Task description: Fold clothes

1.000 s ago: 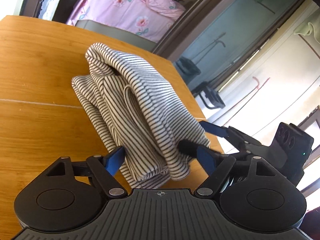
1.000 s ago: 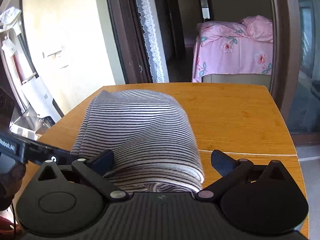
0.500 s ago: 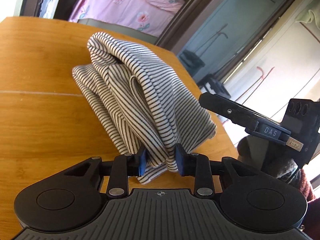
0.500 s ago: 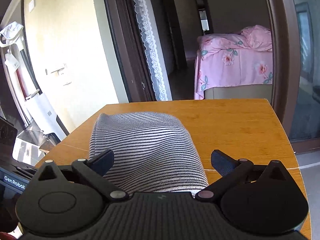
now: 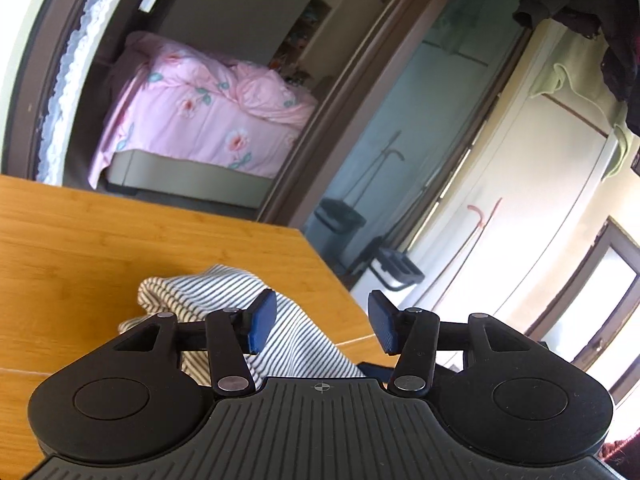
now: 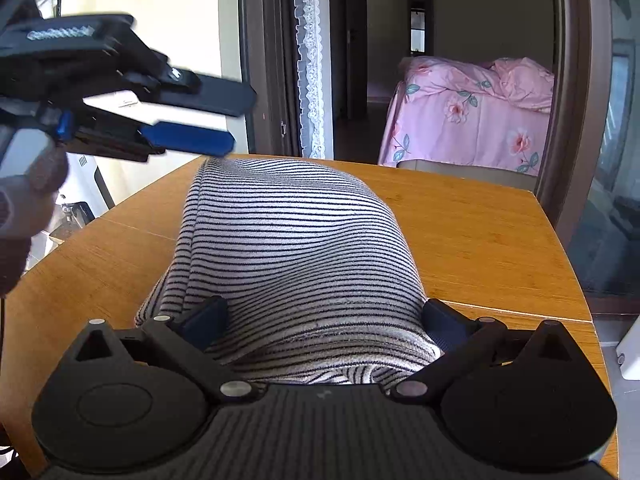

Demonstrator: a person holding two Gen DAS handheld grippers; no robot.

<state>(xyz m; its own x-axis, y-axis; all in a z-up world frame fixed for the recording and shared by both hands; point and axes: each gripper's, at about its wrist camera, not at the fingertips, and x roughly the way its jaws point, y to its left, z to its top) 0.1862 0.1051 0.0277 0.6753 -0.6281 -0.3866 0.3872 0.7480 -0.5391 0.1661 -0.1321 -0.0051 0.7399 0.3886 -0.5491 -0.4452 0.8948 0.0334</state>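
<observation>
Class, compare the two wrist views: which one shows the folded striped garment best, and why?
The right wrist view: the striped garment fills the middle, its whole folded bundle lying on the wooden table. The left wrist view shows only part of it, partly hidden behind the left gripper, whose jaws are opening clear of the cloth.

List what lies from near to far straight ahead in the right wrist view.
right gripper → striped garment → wooden table → pink bed
</observation>
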